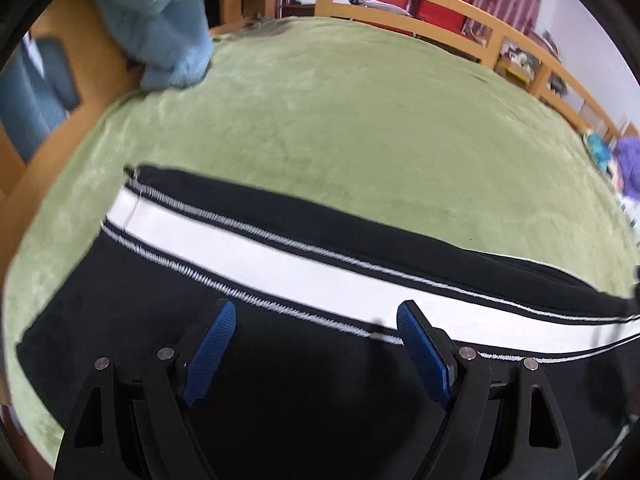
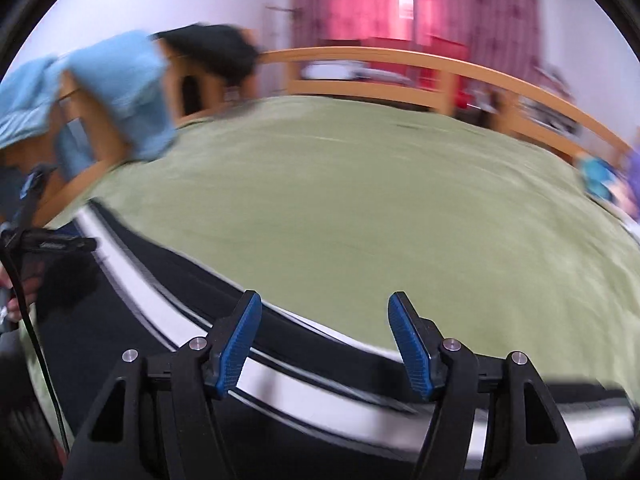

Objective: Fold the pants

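Observation:
Black pants (image 1: 280,360) with a wide white side stripe (image 1: 280,256) lie flat on a green blanket (image 1: 340,120). My left gripper (image 1: 316,312) is open and empty, its blue pads (image 1: 212,344) spread just above the black cloth near the stripe. In the right wrist view the same pants (image 2: 120,320) run from left to lower right, blurred by motion. My right gripper (image 2: 324,308) is open and empty, hovering over the stripe (image 2: 280,388) at the pants' far edge. The left gripper's body (image 2: 44,244) shows at the left edge of that view.
The green blanket (image 2: 360,200) covers a bed with a wooden rail (image 1: 460,12) along its far side. A light blue cloth (image 1: 160,20) and a dark garment (image 2: 208,48) hang over the rail at the left. Teal and purple items (image 1: 616,156) lie at the right edge.

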Available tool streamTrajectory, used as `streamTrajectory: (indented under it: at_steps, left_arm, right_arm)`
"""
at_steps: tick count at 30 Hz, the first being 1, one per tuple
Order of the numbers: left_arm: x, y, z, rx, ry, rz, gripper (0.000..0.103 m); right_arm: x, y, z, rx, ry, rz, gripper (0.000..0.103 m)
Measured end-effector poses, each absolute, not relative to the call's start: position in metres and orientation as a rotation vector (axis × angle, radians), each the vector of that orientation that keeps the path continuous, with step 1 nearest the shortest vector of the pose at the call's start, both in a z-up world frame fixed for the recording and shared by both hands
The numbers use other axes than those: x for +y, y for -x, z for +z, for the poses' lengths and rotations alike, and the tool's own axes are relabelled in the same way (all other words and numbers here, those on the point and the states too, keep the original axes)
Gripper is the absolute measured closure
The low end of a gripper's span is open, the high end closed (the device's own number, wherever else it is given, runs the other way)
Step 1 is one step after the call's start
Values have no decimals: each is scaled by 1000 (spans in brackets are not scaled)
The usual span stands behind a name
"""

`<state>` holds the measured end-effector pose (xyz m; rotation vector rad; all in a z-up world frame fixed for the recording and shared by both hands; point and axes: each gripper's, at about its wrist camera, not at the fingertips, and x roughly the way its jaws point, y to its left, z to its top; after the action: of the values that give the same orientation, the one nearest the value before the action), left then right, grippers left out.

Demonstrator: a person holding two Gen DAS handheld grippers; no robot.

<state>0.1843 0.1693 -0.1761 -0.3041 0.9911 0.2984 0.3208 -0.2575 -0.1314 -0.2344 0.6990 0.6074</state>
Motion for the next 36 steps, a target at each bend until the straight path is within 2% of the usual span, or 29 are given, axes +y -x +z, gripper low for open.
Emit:
streamTrajectory:
  at_steps: [1,3,5,10,11,13,14,18,22,26,28,30,32,33,35,36]
  left_arm:
    - [174,-184,-179,990,321,276,21]
    - [179,-186,-181,994,319,272,21]
    - [185,-188,-180,982,316,254,21]
    - [199,-193,-179,970,349,202,21]
    - [199,-194,-178,969,335,199,21]
    - [200,-194,-175,967,313,202,21]
    - [202,-192,-174,963,309,208,21]
    - [214,-179,-164,912,354,193,21]
    - [224,-174,-172,934,356,246,21]
    - [227,-174,-198,1013,347,269,21]
    - [224,-178,-214,1069,309,272,21]
    - [221,-173,-206,1058,268,320,23]
    - [219,-159,-187,977,225,351,21]
    - [216,-152,-181,942,181,356,20]
    - [220,-146,-185,957,124,421,18]
    - [227,-146,-194,988,135,445,18]
  right_arm:
    - [-247,-322,-135,703,250,624,40]
    - [-218,-329,-149,743,300,649,53]
    - [-201,-326,-158,802,322,677,60]
    - [-181,-315,-181,882,430,664,60]
    - [-178,-314,-184,898,452,667,63]
    - [-175,-314,-183,893,473,650,91]
    - [-172,-314,-183,881,480,648,98]
    - [-175,-304,-164,778,435,623,99]
    - [-180,-324,-155,796,332,597,99]
    - [-158,-333,-201,891,435,519,95]
    - [-155,-329,-207,869,459,508,89]
    - [-167,-326,-191,867,388,470,70]
    - [-189,-321,-174,877,262,457,65]
    - [-204,-313,-164,877,214,447,54]
    - [-226,-296,-154,862,195,397,42]
    - [-237,-285,-151,845,193,356,41]
